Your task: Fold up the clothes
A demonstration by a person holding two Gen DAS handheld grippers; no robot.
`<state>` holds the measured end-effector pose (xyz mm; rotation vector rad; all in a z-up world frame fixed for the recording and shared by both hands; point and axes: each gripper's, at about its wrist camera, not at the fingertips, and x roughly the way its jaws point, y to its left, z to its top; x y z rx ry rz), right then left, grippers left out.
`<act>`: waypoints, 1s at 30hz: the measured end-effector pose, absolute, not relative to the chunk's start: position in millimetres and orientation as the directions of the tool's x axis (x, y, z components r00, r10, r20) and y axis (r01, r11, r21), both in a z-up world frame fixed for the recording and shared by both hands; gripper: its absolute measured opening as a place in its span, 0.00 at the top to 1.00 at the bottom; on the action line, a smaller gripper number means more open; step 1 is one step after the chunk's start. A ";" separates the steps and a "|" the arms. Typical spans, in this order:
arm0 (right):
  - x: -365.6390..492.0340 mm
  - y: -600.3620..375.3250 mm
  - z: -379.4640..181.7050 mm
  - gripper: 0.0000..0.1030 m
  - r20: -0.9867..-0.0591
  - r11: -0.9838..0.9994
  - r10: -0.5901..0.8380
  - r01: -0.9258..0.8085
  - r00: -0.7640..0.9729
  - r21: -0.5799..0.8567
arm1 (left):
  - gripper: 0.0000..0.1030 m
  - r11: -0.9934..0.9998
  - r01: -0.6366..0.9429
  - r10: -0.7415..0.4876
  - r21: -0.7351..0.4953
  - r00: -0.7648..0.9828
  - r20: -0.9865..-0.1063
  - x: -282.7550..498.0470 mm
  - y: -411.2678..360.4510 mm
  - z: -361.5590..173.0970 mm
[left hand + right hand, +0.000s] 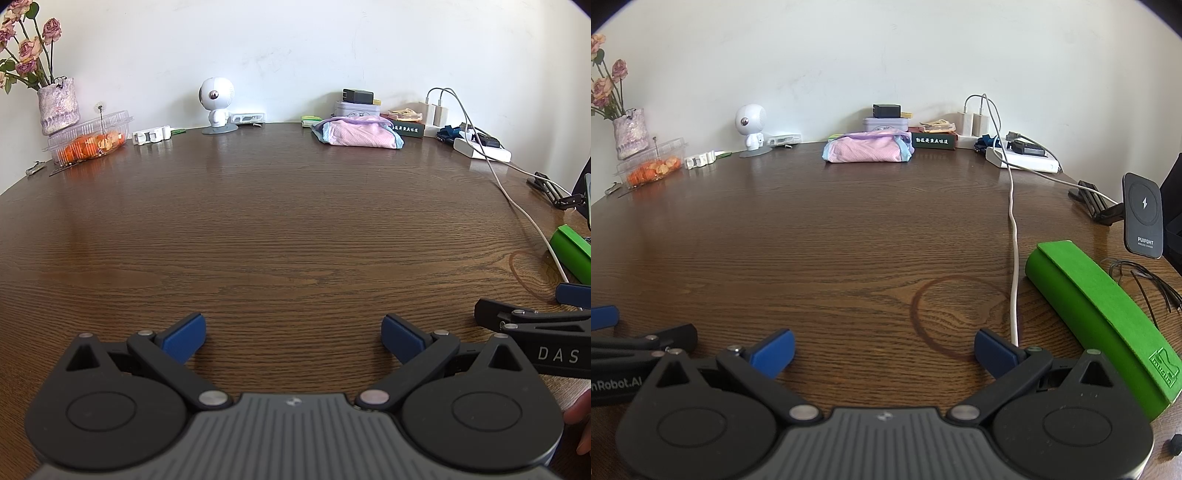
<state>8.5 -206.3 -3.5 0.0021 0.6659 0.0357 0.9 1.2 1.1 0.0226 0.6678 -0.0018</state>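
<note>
a: over the near edge of the brown wooden table (280, 229), both grippers tip downward. the left gripper (293, 334) has its blue pads (186, 336) spread about as wide as they go, nothing between them, just bare wood. same for the right gripper (884, 349), jaws wide apart and holding nothing. a white cable (1014, 266) runs down the table and ends just beside its right pad; can't tell if they touch.

b: where are the clothes?

a: folded pink garment (866, 149) with blue and lilac trim, way at the back by the wall, well apart from both grippers. a small grey tin (886, 122) sits behind it with a black block on top.

b: anything cut off?

a: yeah. in the left wrist view the right gripper's side only pokes in at the right edge, and a fingertip (581, 410) shows in the lower right corner. the green case (1097, 317) runs off behind the right gripper body. the dried roses in their vase (58, 105) are clipped at the frame edge.

b: readable text?

a: "das" on the neighbouring gripper in the left view, "nrobot.ai" on the other one in the right view. the black charger stand (1143, 216) says "puifght". the dark green box (931, 141) has white chinese characters, too small for me to read.
</note>
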 end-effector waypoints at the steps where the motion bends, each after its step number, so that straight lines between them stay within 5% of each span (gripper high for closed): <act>1: 8.6 -206.3 -3.5 0.00 -0.618 0.999 0.034 -0.033 0.786 0.014 | 0.01 1.000 0.009 0.005 0.020 0.785 -0.619 1.1 1.1 1.2; 30: 9.2 -205.5 -3.5 0.00 -0.617 0.999 0.034 -0.031 0.786 0.015 | 0.00 1.000 0.014 -0.004 0.012 0.786 -0.619 0.7 -0.8 0.2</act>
